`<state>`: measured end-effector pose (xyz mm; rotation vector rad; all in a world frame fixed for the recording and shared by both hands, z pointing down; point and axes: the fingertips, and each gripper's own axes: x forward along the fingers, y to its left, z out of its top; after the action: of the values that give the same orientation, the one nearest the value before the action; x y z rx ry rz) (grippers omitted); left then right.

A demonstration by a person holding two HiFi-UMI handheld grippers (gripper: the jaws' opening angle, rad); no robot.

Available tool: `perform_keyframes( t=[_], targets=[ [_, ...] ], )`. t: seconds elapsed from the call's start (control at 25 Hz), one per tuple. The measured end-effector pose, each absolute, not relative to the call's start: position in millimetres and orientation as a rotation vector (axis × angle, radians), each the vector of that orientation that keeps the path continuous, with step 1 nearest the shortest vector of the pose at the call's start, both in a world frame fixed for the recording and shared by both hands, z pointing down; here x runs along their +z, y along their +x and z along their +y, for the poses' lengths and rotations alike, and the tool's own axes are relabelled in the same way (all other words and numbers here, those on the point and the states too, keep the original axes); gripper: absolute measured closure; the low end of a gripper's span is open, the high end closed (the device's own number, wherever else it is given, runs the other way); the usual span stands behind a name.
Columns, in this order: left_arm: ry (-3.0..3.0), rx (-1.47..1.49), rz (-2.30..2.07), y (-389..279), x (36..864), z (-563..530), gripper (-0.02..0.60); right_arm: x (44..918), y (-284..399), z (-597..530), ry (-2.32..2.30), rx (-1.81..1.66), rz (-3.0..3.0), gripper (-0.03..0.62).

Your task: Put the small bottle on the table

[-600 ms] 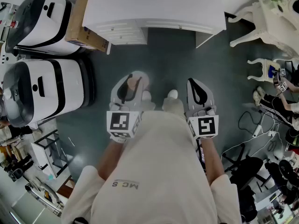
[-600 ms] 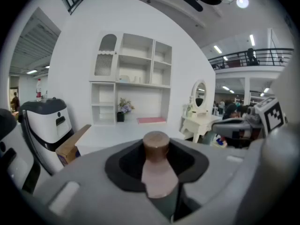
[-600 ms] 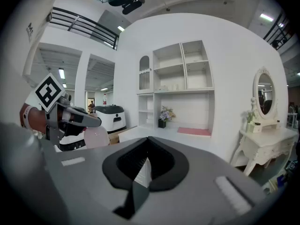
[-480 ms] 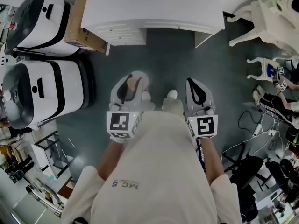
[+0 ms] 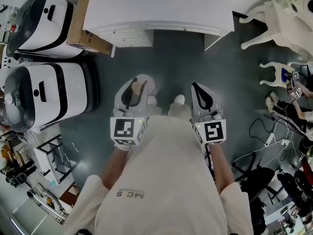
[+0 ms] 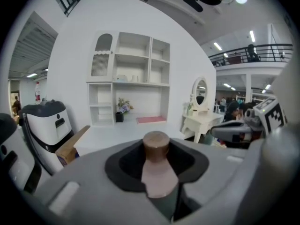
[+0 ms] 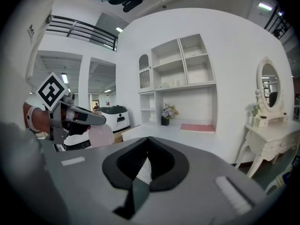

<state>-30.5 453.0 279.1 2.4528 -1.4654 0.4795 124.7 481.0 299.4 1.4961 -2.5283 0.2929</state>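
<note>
The left gripper (image 6: 157, 156) squeezes the small bottle (image 6: 158, 177); it is pink, and its brown cap (image 6: 156, 144) pokes up between the jaws. The right gripper (image 7: 146, 158) has its jaws pressed together with nothing inside; both are held over the dark floor (image 5: 171, 67), and the white table (image 5: 161, 6) is ahead, well apart from the bottle.

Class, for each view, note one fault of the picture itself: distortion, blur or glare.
Left gripper view: the fisheye bends the shelf unit and blackens the corners; the near small bottle is soft. Right gripper view: same bending, dark corners. Head view: evenly lit, sharp.
</note>
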Motion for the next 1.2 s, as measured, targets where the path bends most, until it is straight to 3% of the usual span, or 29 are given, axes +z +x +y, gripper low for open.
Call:
perform_keyframes(
  t=[0.6, 1.2],
  targets=[
    [2.375, 0.466, -1.561, 1, 292, 426, 0.449, 310, 180, 430, 1.527, 0.335, -2.556, 0.599],
    [2.415, 0.477, -1.479, -58, 305, 153, 0.449, 317, 110, 178, 1.451, 0.341, -2.506, 0.599]
  ],
)
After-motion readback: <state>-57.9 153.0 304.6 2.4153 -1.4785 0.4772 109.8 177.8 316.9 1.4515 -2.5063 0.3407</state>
